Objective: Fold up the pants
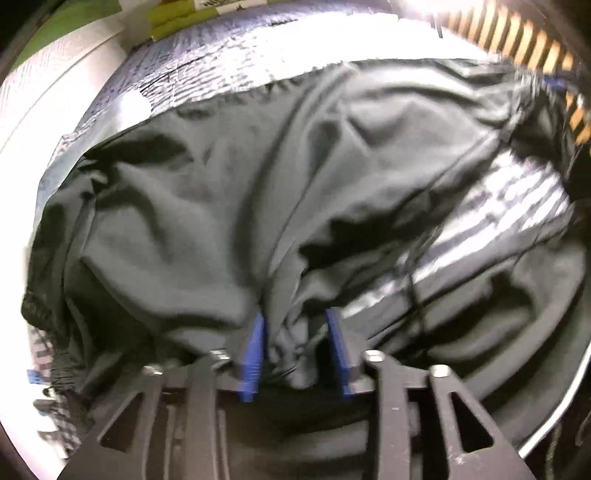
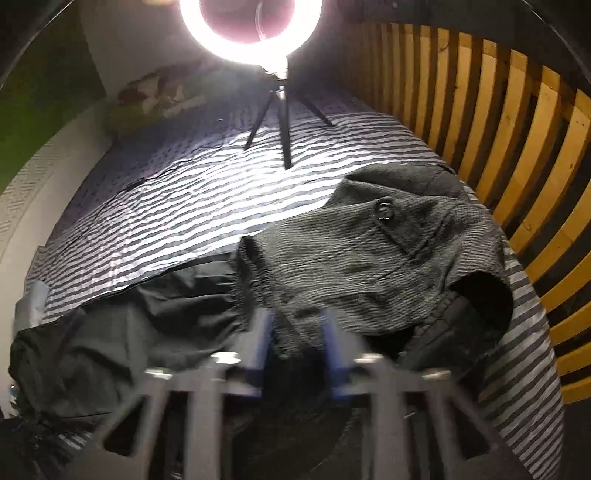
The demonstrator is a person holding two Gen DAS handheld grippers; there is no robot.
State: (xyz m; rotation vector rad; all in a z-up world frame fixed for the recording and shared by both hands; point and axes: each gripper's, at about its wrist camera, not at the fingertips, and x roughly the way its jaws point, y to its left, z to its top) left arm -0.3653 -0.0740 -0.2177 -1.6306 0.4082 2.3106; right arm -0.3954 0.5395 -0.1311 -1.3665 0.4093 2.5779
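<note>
The right gripper (image 2: 297, 332) points down at dark pants (image 2: 369, 258) heaped on a striped sheet (image 2: 177, 206); its blue pads (image 2: 264, 332) stand apart with a fold of waistband cloth between them; a button (image 2: 384, 212) faces up; beyond, a ring light (image 2: 251, 29) on a tripod; wooden slats (image 2: 498, 129) at right.
</note>
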